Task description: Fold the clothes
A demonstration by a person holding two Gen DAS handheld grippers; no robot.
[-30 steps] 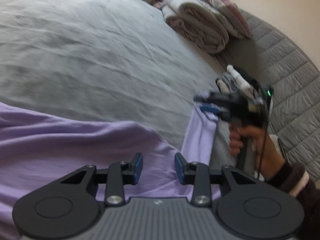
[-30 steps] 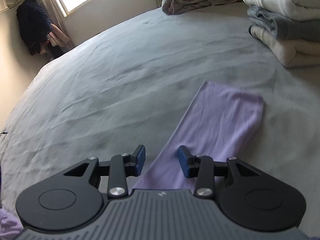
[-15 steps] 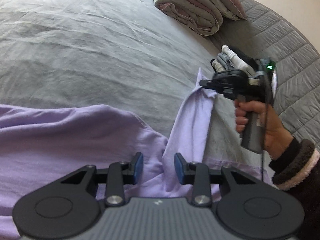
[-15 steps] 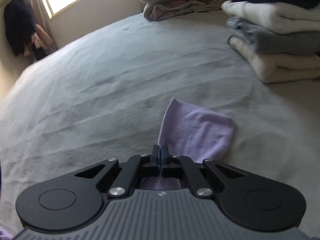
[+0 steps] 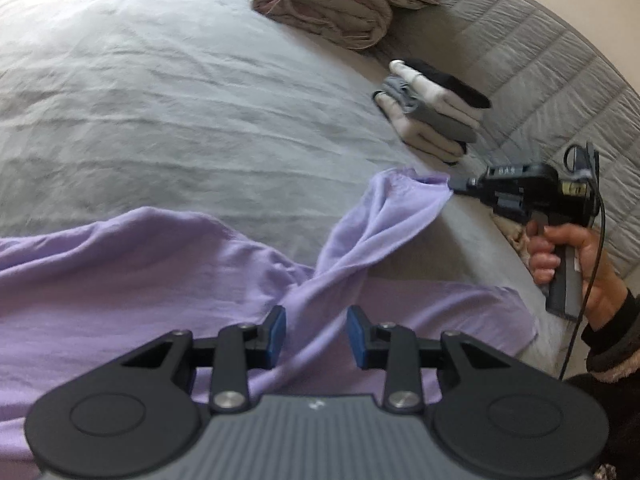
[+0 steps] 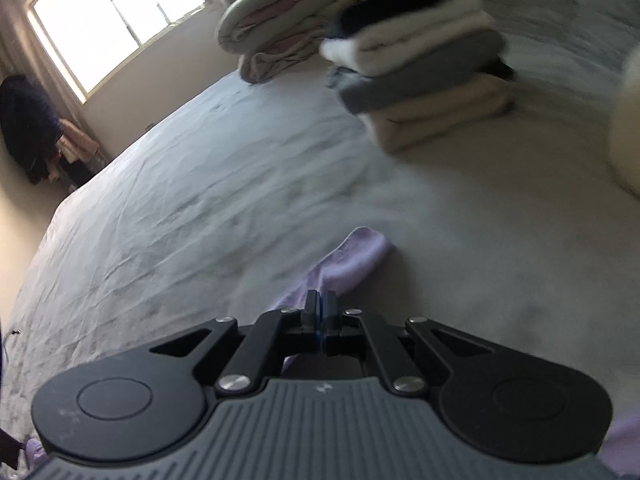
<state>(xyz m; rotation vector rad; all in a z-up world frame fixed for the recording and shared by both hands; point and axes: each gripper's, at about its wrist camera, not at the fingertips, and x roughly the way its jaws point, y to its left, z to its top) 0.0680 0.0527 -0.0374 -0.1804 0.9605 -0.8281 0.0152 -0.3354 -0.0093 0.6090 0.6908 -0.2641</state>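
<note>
A lilac long-sleeved top (image 5: 140,280) lies spread on the grey bed sheet (image 5: 160,100). One sleeve (image 5: 384,224) is lifted and stretched toward the right. My right gripper (image 5: 454,186), held by a person's hand (image 5: 568,256), is shut on the sleeve's end. In the right wrist view the sleeve (image 6: 352,260) pokes out past the shut right gripper (image 6: 321,304). My left gripper (image 5: 316,332) hovers over the top near where the sleeve joins the body, its blue pads apart and pressing on nothing.
A stack of folded clothes (image 5: 432,116) sits at the right by the quilted headboard (image 5: 540,60). Rolled blankets (image 5: 332,4) lie at the far end. The right wrist view shows a window (image 6: 116,12) and dark clothes (image 6: 28,132) hanging by the wall.
The right gripper closed on the sleeve's end and pulled it up and to the right, stretching the sleeve. The left gripper shifted a little over the top, jaws unchanged.
</note>
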